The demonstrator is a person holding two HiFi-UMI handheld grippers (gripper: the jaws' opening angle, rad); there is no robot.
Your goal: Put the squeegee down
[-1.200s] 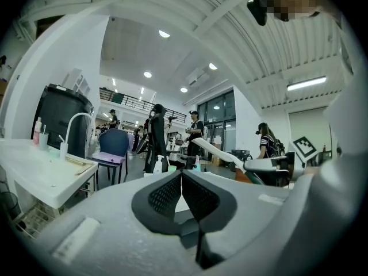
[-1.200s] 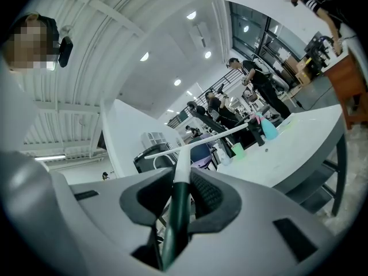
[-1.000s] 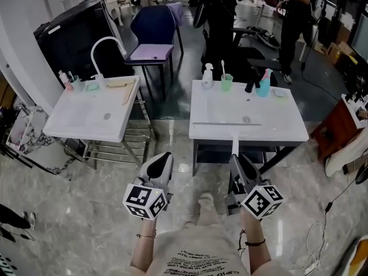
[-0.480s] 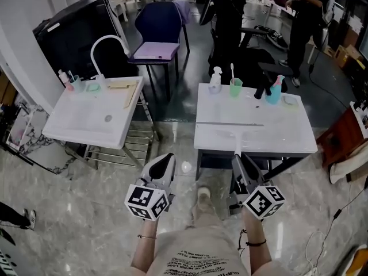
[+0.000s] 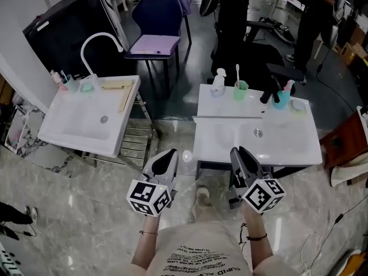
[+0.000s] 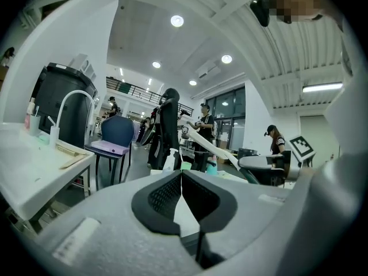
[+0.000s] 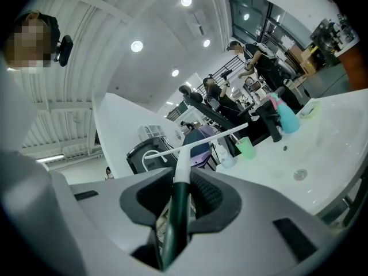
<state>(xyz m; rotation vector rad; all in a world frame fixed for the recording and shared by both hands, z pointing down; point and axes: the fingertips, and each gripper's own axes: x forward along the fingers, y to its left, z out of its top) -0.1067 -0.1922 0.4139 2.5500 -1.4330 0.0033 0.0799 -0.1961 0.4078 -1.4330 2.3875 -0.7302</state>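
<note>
The squeegee has a dark green handle (image 7: 175, 220) and a long white blade (image 7: 202, 137). My right gripper (image 7: 181, 184) is shut on the handle, which runs forward between the pads. In the head view the blade (image 5: 227, 117) lies crosswise over the back left part of the white right sink (image 5: 299, 148), with the right gripper (image 5: 236, 153) at the sink's front edge. My left gripper (image 5: 168, 156) hangs over the floor just left of that sink. Its pads (image 6: 172, 191) meet with nothing between them.
Along the right sink's back edge stand a spray bottle (image 5: 218, 82), a green cup (image 5: 240, 88), a black faucet (image 5: 267, 94), a teal cup (image 5: 282, 97) and a soap dish (image 5: 298, 105). A second sink (image 5: 69, 125) stands left. A chair (image 5: 155, 22) and people are behind.
Both grippers have moved forward toward the right sink. The squeegee blade has travelled from the sink's front part to its back part. Both jaws hold as before.
</note>
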